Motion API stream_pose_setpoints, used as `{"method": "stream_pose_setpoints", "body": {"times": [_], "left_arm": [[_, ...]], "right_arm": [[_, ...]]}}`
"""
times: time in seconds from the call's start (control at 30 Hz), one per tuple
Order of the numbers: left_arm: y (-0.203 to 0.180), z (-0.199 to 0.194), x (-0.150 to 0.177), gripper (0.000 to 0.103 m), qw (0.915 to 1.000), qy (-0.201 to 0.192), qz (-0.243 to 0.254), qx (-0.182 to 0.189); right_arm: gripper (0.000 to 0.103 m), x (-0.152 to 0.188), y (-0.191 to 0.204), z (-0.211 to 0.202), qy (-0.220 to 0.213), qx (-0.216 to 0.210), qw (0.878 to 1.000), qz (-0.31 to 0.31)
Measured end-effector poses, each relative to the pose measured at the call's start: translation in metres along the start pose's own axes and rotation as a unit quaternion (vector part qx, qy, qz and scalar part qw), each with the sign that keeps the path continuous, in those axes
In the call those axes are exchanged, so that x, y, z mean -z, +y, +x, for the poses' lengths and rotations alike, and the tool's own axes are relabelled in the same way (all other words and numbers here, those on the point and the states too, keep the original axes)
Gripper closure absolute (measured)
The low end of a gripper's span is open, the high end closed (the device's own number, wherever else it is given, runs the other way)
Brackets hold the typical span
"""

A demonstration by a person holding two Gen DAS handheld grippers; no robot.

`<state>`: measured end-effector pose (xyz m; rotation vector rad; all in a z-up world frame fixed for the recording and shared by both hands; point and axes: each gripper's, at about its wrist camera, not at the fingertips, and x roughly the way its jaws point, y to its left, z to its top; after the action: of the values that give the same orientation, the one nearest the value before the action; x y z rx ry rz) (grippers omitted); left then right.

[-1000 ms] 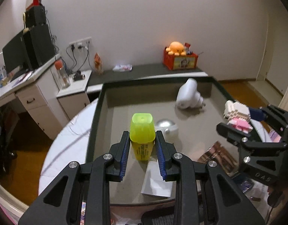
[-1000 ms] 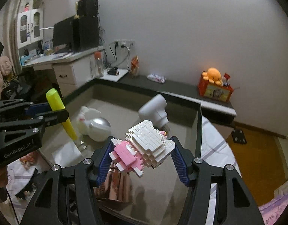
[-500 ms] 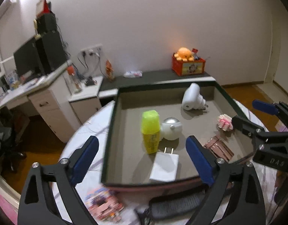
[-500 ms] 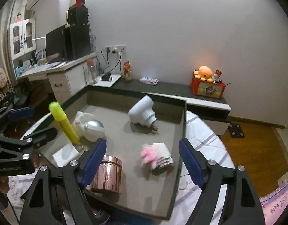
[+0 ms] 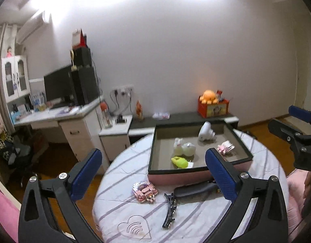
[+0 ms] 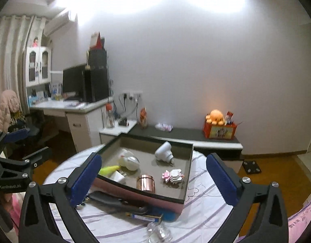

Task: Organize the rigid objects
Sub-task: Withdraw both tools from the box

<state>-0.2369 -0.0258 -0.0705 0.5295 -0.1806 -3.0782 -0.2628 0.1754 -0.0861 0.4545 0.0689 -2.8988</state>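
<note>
left wrist view: the left gripper (image 5: pixel 153 174) hangs with jaws spread wide and nothing between them, above the round table (image 5: pixel 123 208). right gripper (image 6: pixel 153 177) likewise gapes with nothing held. inside the tray (image 6: pixel 186 174), the yellow highlighter (image 5: pixel 179 161) lies on its side at 7 o'clock, the pink block figure (image 6: pixel 173 175) at 4 o'clock.

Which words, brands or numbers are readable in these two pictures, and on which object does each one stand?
"GenRobot.AI": on the body of the left gripper, seen in the right wrist view; small and blurred, so partly inferred.
Red box under the orange plush: a printed picture, no readable words.
Pink card on the table: print too small to read.
Blue-and-yellow item beside the tray: lettering too blurred to read.
</note>
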Motion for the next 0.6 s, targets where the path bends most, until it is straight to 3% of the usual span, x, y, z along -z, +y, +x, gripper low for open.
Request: {"method": "stream_pose_setpoints", "body": {"times": [0.23, 0.6], "left_arm": [[0.005, -0.063, 0.002, 0.0, 0.9981, -0.058, -0.003, 0.018], [0.017, -0.1, 0.017, 0.0, 0.9971, -0.067, -0.024, 0.027]], "right_arm": [[0.0, 0.0, 0.024, -0.065, -0.066, 0.036, 0.997, -0.012], [0.0, 0.01, 0.046, -0.1, -0.074, 0.04, 0.996, -0.01]]}}
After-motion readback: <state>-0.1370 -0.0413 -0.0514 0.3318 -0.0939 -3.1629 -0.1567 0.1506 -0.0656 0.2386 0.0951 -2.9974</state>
